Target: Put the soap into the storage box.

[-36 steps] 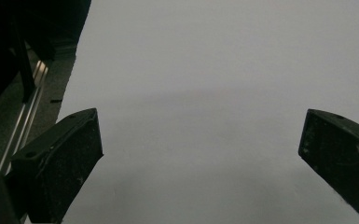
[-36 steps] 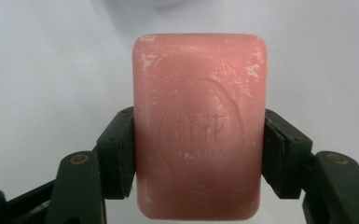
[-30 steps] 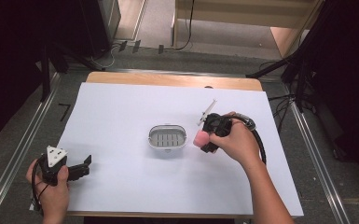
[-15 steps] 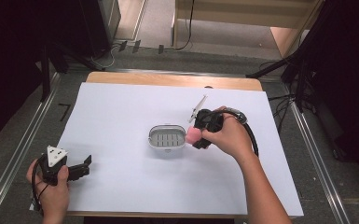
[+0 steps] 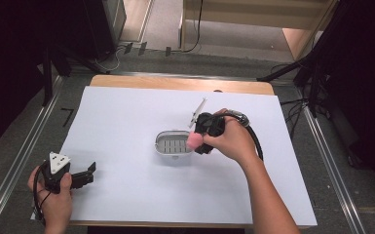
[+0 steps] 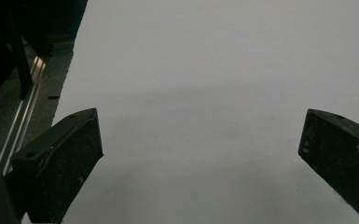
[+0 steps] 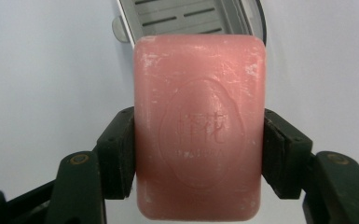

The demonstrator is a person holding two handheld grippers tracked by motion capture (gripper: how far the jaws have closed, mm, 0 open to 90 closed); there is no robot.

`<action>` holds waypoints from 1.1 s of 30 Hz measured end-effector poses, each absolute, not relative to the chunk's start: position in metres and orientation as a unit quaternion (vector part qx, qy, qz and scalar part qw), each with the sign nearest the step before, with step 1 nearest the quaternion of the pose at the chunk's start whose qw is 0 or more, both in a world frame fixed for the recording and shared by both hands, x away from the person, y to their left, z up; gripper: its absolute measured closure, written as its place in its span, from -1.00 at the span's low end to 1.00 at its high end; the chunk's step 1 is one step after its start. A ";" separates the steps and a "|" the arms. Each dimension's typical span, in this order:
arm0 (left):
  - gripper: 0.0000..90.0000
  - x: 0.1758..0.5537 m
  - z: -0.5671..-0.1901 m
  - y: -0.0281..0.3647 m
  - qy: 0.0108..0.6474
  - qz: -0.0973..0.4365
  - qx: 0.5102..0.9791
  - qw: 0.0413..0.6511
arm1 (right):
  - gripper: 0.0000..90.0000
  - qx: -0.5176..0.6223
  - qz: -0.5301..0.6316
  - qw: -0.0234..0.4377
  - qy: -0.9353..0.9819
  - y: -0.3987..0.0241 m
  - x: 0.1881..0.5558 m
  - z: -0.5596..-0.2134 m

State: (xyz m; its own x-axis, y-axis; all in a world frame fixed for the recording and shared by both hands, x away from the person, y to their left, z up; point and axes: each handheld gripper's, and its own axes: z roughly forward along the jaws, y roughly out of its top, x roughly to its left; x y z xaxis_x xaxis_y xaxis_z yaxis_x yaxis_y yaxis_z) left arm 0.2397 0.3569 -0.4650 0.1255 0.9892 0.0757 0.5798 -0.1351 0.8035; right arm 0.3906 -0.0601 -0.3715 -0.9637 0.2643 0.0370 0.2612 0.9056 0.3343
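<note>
The jaws of the right gripper are clamped on the two long sides of a pink bar of soap, with the pads pressing at about the middle of its length, and the bar hangs just at the near edge of the white soap dish in the middle of the counter. In the right gripper view the slotted floor of the dish peeks out above the bar's far end, so most of the soap seems not yet over the tray. The chief risk, as I judge it, is a release too soon: the bar would land on the rim, tip and slide onto the white sheet rather than settle inside. Soap is also slick, and a grip on smooth rounded sides could let it creep or twist between the pads if the hand tilts or jolts, which would leave it crooked when lowered. The dish looks light and nothing holds it, so a nudge from the bar or a jaw tip could push it across the sheet. A thin white stick-like thing lies just behind the right hand and might be knocked by the cable. The left gripper rests well apart at the near left corner, its jaws wide and empty over the bare sheet, too far off to steady the dish.
</note>
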 end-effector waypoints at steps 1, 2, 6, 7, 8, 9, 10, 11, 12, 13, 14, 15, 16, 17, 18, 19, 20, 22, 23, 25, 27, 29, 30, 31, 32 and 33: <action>-1.00 0.240 -0.465 0.357 0.576 0.324 0.680 0.316 | -0.15 0.131 0.171 0.003 0.977 -0.058 0.391 -0.372; -1.00 0.240 -0.465 0.357 0.576 0.323 0.680 0.317 | -0.15 0.126 0.170 0.005 0.977 -0.056 0.391 -0.372; -1.00 0.240 -0.465 0.357 0.577 0.322 0.681 0.316 | -0.15 0.118 0.170 0.005 0.978 -0.049 0.393 -0.372; -1.00 0.240 -0.465 0.357 0.577 0.322 0.681 0.316 | -0.15 0.114 0.172 0.005 0.978 -0.047 0.393 -0.372; -1.00 0.240 -0.465 0.357 0.577 0.321 0.681 0.315 | -0.15 0.114 0.170 0.005 0.979 -0.045 0.393 -0.372; -1.00 0.240 -0.465 0.357 0.577 0.321 0.682 0.316 | -0.15 0.114 0.169 0.003 0.979 -0.044 0.393 -0.373; -1.00 0.241 -0.465 0.357 0.577 0.320 0.682 0.316 | -0.15 0.114 0.169 0.005 0.979 -0.042 0.394 -0.373; -1.00 0.241 -0.465 0.357 0.577 0.320 0.682 0.316 | -0.15 0.108 0.170 0.006 0.980 -0.040 0.395 -0.373; -1.00 0.241 -0.465 0.357 0.577 0.320 0.681 0.316 | -0.15 0.108 0.169 0.005 0.980 -0.038 0.395 -0.373; -1.00 0.241 -0.465 0.357 0.577 0.320 0.682 0.316 | -0.15 0.105 0.170 0.004 0.980 -0.037 0.395 -0.373; -1.00 0.241 -0.465 0.357 0.577 0.320 0.682 0.316 | -0.15 0.102 0.170 0.004 0.980 -0.035 0.396 -0.374; -1.00 0.241 -0.465 0.357 0.577 0.320 0.682 0.315 | -0.15 0.101 0.168 0.002 0.981 -0.033 0.396 -0.374; -1.00 0.241 -0.465 0.357 0.577 0.321 0.682 0.315 | -0.15 0.096 0.168 0.003 0.981 -0.031 0.396 -0.374; -1.00 0.241 -0.465 0.357 0.576 0.321 0.682 0.315 | -0.15 0.091 0.170 0.006 0.981 -0.029 0.397 -0.374; -1.00 0.241 -0.465 0.356 0.576 0.322 0.682 0.314 | -0.15 0.091 0.170 0.004 0.981 -0.027 0.396 -0.374; -1.00 0.241 -0.465 0.356 0.576 0.322 0.683 0.314 | -0.15 0.089 0.172 0.003 0.981 -0.026 0.397 -0.375; -1.00 0.241 -0.465 0.356 0.576 0.322 0.683 0.314 | -0.15 0.084 0.172 0.002 0.981 -0.023 0.397 -0.375; -1.00 0.241 -0.465 0.356 0.576 0.322 0.682 0.314 | -0.15 0.080 0.174 0.004 0.982 -0.021 0.398 -0.375; -1.00 0.241 -0.465 0.356 0.576 0.322 0.683 0.314 | -0.15 0.082 0.173 0.004 0.982 -0.019 0.398 -0.375; -1.00 0.241 -0.465 0.356 0.576 0.322 0.683 0.314 | -0.15 0.081 0.175 0.003 0.981 -0.016 0.399 -0.376; -1.00 0.241 -0.465 0.357 0.576 0.321 0.683 0.314 | -0.15 0.080 0.175 0.003 0.981 -0.014 0.400 -0.377; -1.00 0.241 -0.465 0.357 0.576 0.321 0.683 0.314 | -0.15 0.076 0.176 0.003 0.981 -0.012 0.401 -0.378; -1.00 0.241 -0.465 0.357 0.576 0.321 0.683 0.313 | -0.15 0.073 0.177 0.004 0.981 -0.011 0.402 -0.379; -1.00 0.241 -0.465 0.356 0.576 0.321 0.683 0.313 | -0.15 0.075 0.175 0.002 0.982 -0.010 0.402 -0.379; -1.00 0.241 -0.465 0.356 0.577 0.321 0.683 0.313 | -0.15 0.072 0.177 0.003 0.982 -0.009 0.402 -0.380; -1.00 0.241 -0.465 0.356 0.577 0.320 0.683 0.313 | -0.15 0.068 0.177 0.004 0.982 -0.007 0.403 -0.380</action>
State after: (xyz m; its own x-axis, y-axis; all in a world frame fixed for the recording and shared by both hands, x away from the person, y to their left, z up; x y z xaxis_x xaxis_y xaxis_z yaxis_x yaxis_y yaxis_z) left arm 0.2411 0.3564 -0.4655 0.1296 0.9886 0.0773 0.5876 -0.1393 0.7971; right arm 0.4031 -0.0072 -0.3804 -0.9906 0.1356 0.0166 0.1329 0.9281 0.3478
